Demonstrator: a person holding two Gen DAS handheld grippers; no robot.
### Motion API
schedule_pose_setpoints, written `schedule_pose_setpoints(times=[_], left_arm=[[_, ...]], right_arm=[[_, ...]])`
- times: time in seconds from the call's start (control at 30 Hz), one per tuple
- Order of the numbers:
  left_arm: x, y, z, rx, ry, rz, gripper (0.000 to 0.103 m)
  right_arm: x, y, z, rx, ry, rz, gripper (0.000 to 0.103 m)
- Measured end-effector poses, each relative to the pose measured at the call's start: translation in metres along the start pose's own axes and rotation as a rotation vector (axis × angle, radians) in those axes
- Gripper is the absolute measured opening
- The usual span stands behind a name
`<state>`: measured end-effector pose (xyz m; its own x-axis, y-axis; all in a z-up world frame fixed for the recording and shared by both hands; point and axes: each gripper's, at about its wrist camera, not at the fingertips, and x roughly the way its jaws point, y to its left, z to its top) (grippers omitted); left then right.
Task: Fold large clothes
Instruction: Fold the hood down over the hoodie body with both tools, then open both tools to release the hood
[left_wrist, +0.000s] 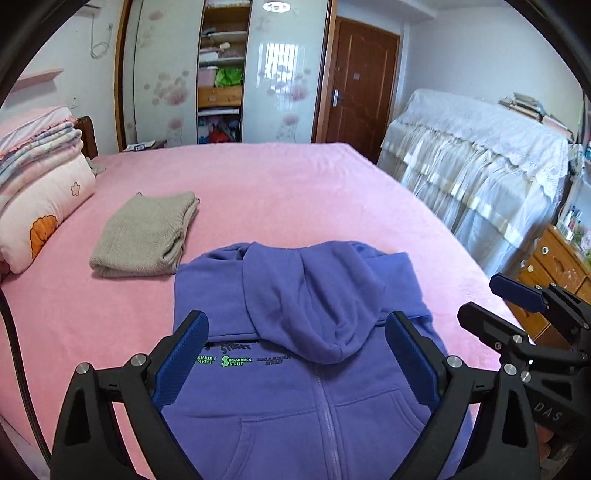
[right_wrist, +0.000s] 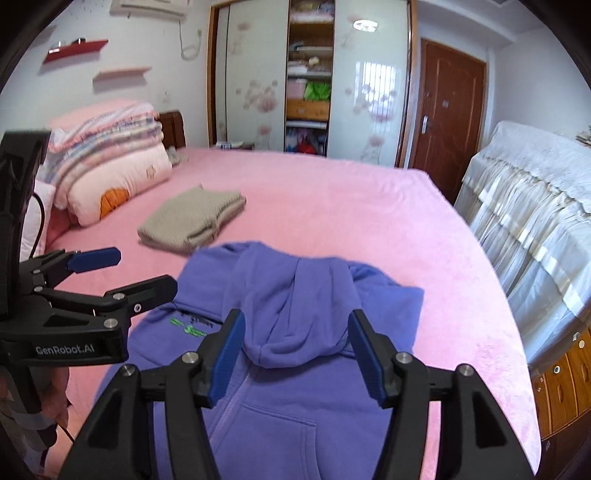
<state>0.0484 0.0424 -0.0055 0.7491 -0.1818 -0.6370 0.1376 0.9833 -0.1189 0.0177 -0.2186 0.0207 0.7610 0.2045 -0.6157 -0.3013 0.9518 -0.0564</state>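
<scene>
A purple zip hoodie (left_wrist: 314, 387) lies front up on the pink bed (left_wrist: 295, 192), sleeves folded in and hood (left_wrist: 314, 295) laid down over the chest; it also shows in the right wrist view (right_wrist: 295, 387). My left gripper (left_wrist: 295, 354) is open and empty, hovering above the hoodie's chest. My right gripper (right_wrist: 295, 354) is open and empty above the hoodie's zip and right side. Each gripper shows in the other's view: the right one (left_wrist: 495, 299) at the right edge, the left one (right_wrist: 140, 271) at the left.
A folded grey knit garment (left_wrist: 144, 236) lies on the bed beyond the hoodie, to the left. Stacked bedding and a pillow (left_wrist: 40, 184) sit at the bed's left. A lace-covered piece of furniture (left_wrist: 480, 166) and a wooden dresser (left_wrist: 554, 273) stand to the right.
</scene>
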Motion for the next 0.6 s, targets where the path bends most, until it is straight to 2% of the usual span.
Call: schedule_pose_setpoints(times=[0.2,0.33,0.5,0.6], left_arm=[[-0.035,0.001,-0.016,-0.036,-0.049,-0.007,0.096],[-0.043,0.004,-0.029,-0.049,-0.021,0.000,0.097],[-0.049,0.017,-0.053,-0.045,-0.005,0.044,0.097],[-0.050,0.029,-0.074,-0.052,0.009,0.052,0.097]], right_arm=[[-0.034,0.003,-0.012,0.012,-0.053,0.011,0.058],[-0.045,0.005,-0.025,0.010,-0.059,0.021,0.058],[-0.050,0.001,-0.046,0.028,-0.053,0.020,0.058],[-0.052,-0.004,-0.068,0.038,-0.065,-0.008,0.058]])
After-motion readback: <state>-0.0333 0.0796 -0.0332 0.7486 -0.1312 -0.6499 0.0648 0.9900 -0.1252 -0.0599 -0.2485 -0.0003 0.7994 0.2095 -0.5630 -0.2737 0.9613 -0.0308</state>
